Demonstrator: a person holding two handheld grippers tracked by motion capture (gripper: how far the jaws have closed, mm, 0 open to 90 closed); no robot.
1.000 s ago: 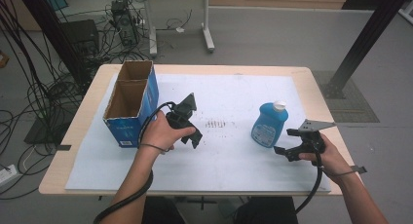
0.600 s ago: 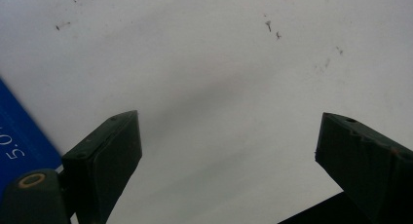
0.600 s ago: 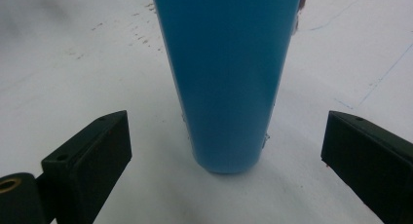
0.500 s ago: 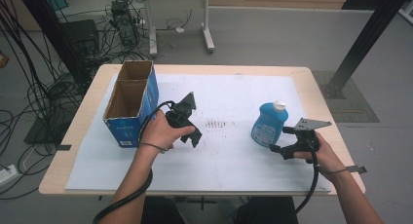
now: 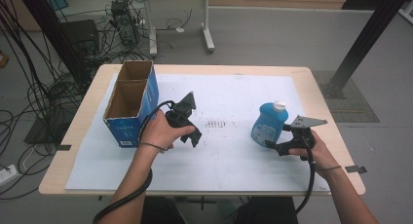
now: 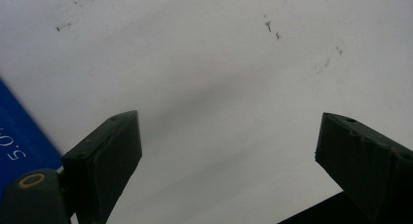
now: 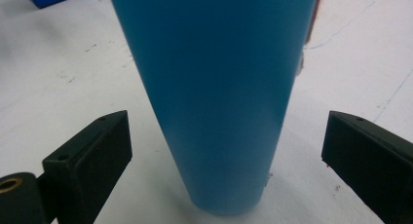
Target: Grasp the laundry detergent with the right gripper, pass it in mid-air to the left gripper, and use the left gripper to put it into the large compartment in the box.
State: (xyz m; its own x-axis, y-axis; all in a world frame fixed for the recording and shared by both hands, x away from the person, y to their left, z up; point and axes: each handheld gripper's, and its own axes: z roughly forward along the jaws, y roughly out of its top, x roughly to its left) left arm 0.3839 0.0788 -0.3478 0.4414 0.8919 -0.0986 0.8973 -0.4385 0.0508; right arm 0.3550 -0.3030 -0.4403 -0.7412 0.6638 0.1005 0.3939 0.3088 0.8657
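Observation:
A blue bottle (image 5: 267, 123) with a white cap stands upright on the white sheet (image 5: 229, 160) at the right. My right gripper (image 5: 273, 146) is low beside its base, open. In the right gripper view the bottle (image 7: 214, 87) stands between the two wide-apart jaws, with a gap on each side. My left gripper (image 5: 191, 136) hovers over the sheet next to the blue cardboard box (image 5: 130, 104). Its jaws stand wide open over bare sheet (image 6: 219, 102) with nothing between them. A corner of the box (image 6: 17, 139) shows at the left of that view.
The open-topped box has two compartments and sits at the table's left side. Faint dark marks (image 5: 217, 123) dot the sheet's middle. Cables and equipment lie on the floor beyond the left edge; a black post (image 5: 363, 39) stands at the right rear.
My right gripper has slid left toward the bottle until its jaws flank the base. The left gripper has stayed put.

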